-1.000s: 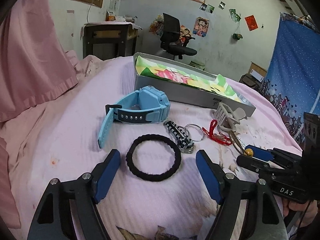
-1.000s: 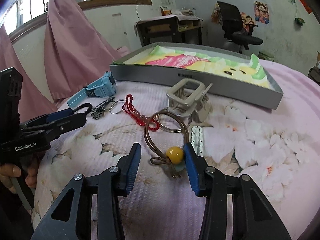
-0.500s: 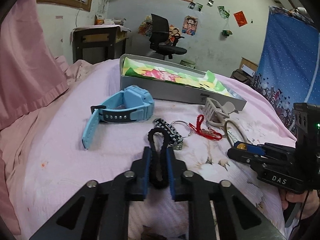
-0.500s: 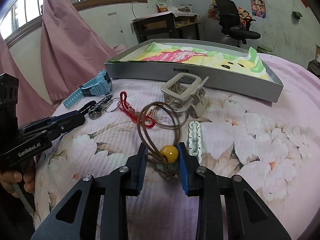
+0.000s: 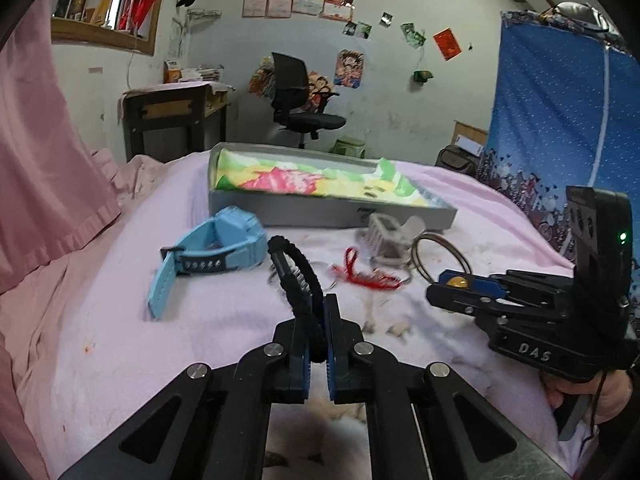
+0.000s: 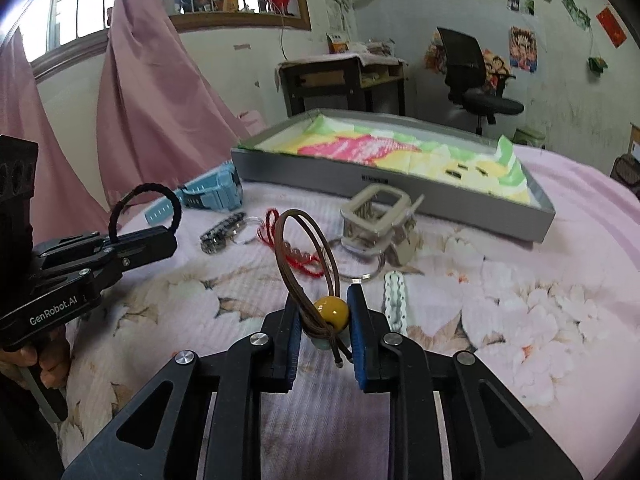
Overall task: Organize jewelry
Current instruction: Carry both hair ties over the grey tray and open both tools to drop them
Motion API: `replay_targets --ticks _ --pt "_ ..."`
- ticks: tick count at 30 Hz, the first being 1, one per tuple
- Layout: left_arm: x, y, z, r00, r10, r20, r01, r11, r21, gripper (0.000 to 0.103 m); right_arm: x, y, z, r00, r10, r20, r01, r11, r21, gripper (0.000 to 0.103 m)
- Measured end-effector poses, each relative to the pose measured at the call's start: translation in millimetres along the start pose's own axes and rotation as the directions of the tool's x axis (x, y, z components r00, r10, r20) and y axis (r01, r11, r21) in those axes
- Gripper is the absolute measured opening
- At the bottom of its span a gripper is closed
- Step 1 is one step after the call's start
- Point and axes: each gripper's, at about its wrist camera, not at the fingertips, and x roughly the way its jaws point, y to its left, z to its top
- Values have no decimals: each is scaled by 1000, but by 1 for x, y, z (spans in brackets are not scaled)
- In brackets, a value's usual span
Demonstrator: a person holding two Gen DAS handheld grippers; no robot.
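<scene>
My left gripper (image 5: pixel 316 320) is shut on a black braided ring (image 5: pixel 298 276), squeezed flat and lifted off the bed. From the right wrist view, the same left gripper (image 6: pixel 160 240) holds the ring (image 6: pixel 144 204) up at the left. The jaws of my right gripper (image 6: pixel 324 320) are closing, and its pads pinch the yellow bead (image 6: pixel 330 311) of a brown cord bracelet (image 6: pixel 304 252). The bracelet's loop stands upright. A grey box (image 5: pixel 332 214) with a colourful lining lies open behind the jewelry.
On the floral bedsheet lie a blue watch (image 5: pixel 224 244), a red cord bracelet (image 5: pixel 368 276), a beige claw clip (image 6: pixel 380 216), a black-and-white keyring (image 6: pixel 224 234), a white beaded strip (image 6: pixel 394 296) and thin metal bangles (image 5: pixel 434 248). Pink curtains hang at the left.
The left gripper closed on the black ring and raised it off the sheet. The right gripper closed in on the yellow bead, and the brown loop now stands up.
</scene>
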Motion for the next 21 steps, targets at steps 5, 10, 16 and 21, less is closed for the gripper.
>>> replay_targets --ticks 5,10,16,21 --pt "-2 -11 32 998 -62 28 61 998 27 6 -10 -5 22 998 8 67 -9 1000 5 19" --pt "18 -14 71 997 -53 49 49 996 75 6 -2 -25 61 993 15 113 -17 1000 22 20" --pt "70 13 105 999 -48 -16 48 999 -17 6 53 -51 107 997 14 79 -21 995 94 20" --pt "112 36 112 992 -53 -112 40 992 -117 6 100 -66 118 999 31 -11 -29 988 152 20"
